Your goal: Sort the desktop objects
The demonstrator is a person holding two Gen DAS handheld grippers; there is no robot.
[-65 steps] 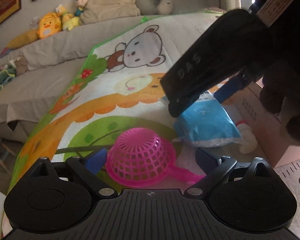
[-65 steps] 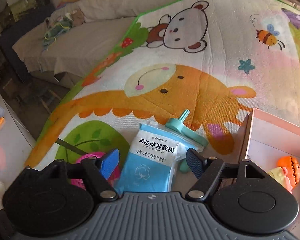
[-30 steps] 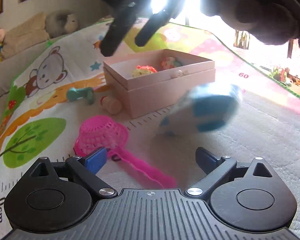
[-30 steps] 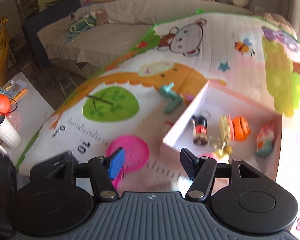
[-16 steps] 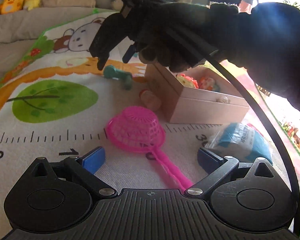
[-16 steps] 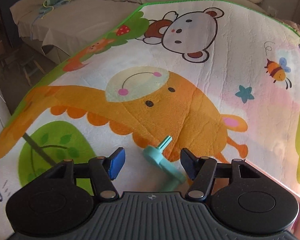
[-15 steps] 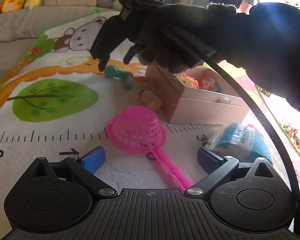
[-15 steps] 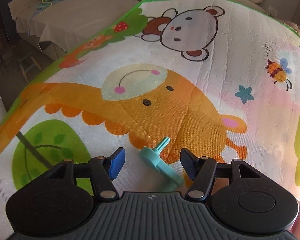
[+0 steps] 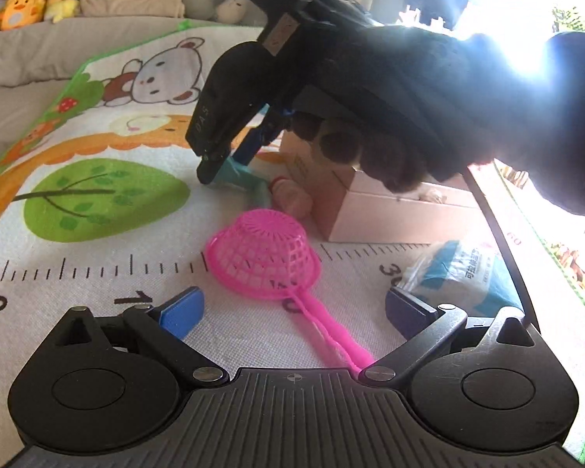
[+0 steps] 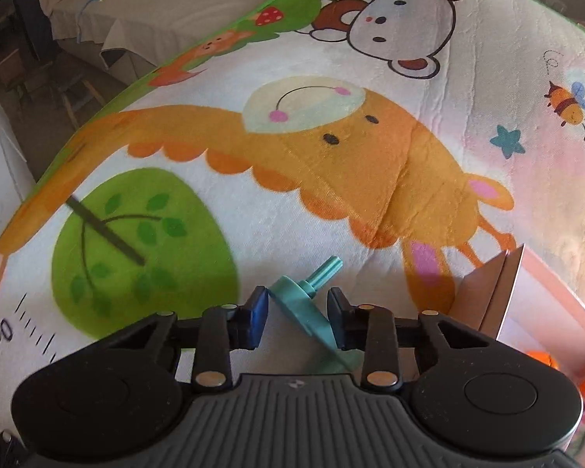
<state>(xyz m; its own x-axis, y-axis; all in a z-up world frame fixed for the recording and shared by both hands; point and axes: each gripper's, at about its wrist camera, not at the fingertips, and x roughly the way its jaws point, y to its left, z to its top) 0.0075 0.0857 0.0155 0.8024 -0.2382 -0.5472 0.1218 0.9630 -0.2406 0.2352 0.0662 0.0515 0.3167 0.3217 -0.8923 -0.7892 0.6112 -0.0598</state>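
Left gripper (image 9: 292,308): matte black body, ribbed centre plate with a small crosshair mark, two round black side housings with recessed discs, silver screw heads at the linkage pivots, one bright blue finger pad (image 9: 183,310) and one darker navy. Right gripper (image 10: 297,314): same black build, ribbed plate, silver pivot screws, blue pads on black fingers; in the left wrist view its finger housing reads "DAS" in pale letters, with a tan label above. Right hand (image 9: 390,89) wears a dark fuzzy glove; a thin black cable (image 9: 503,249) trails beneath it.
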